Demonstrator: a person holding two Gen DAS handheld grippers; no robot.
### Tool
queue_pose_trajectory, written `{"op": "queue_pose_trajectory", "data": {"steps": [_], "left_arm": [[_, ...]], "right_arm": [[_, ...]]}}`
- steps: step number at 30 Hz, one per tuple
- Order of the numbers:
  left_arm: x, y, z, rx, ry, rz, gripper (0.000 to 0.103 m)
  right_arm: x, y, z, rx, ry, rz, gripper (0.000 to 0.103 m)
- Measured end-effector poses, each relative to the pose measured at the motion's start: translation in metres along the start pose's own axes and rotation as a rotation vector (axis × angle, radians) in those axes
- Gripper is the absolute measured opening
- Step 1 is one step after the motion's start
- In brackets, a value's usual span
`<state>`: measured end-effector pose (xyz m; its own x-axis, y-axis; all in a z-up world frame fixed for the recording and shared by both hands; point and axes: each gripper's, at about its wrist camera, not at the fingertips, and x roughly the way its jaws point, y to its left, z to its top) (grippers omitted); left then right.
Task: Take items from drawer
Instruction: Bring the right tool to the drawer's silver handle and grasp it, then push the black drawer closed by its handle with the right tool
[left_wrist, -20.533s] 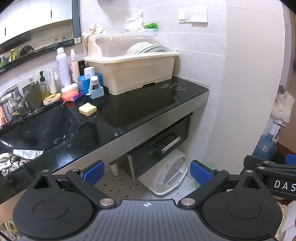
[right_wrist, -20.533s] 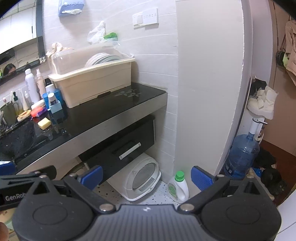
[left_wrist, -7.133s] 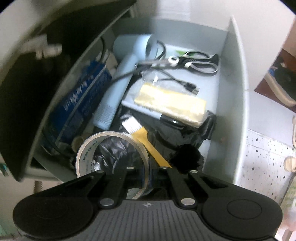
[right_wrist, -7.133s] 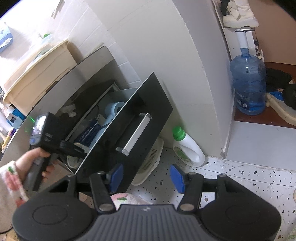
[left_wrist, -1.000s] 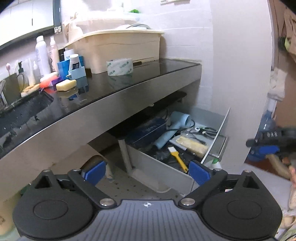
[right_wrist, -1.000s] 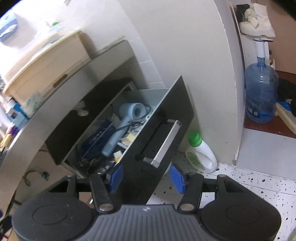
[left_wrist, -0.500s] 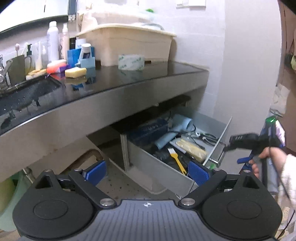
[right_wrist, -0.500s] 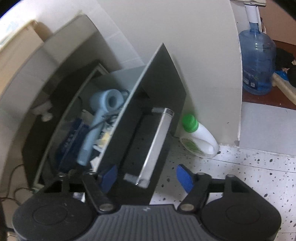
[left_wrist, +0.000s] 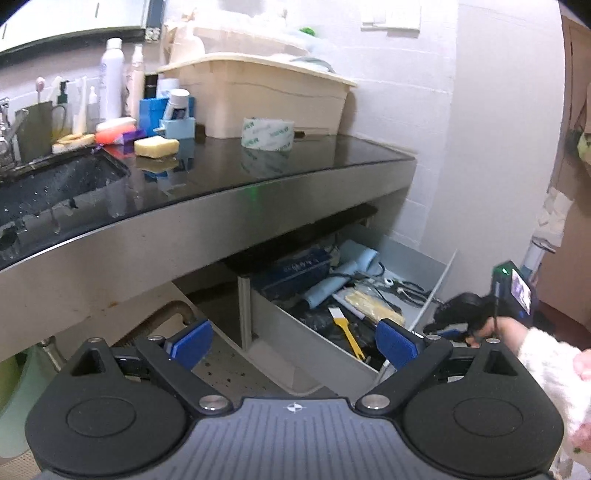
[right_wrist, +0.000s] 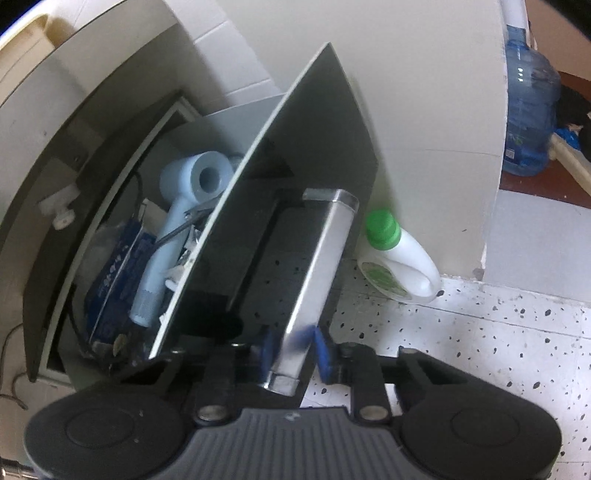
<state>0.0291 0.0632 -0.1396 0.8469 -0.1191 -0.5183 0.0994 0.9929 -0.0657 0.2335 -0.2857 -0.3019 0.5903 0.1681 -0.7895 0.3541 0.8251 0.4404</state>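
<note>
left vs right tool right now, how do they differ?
The left tool is wide open and holds nothing; the right tool is shut on the drawer handle. The left tool hangs back from the open drawer, facing counter and drawer from a distance; the right tool is down at the drawer front, touching it. Both have blue pads and black bodies.
</note>
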Motion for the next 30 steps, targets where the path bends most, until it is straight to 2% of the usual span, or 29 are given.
{"op": "queue_pose_trajectory", "data": {"steps": [14,25,30], "left_arm": [[0.008,-0.009,-0.001,0.023,0.019,-0.02,0.096],[0.012,-0.014,0.002,0.034,0.017,-0.017,0.096],[0.012,-0.018,0.003,0.045,0.022,-0.019,0.096]], "right_arm": [[0.018,0.006,0.002,0.013,0.021,-0.049,0.023],[0.022,0.003,0.005,0.066,0.024,-0.042,0.022],[0.029,0.015,0.007,0.052,0.02,-0.043,0.022]]}}
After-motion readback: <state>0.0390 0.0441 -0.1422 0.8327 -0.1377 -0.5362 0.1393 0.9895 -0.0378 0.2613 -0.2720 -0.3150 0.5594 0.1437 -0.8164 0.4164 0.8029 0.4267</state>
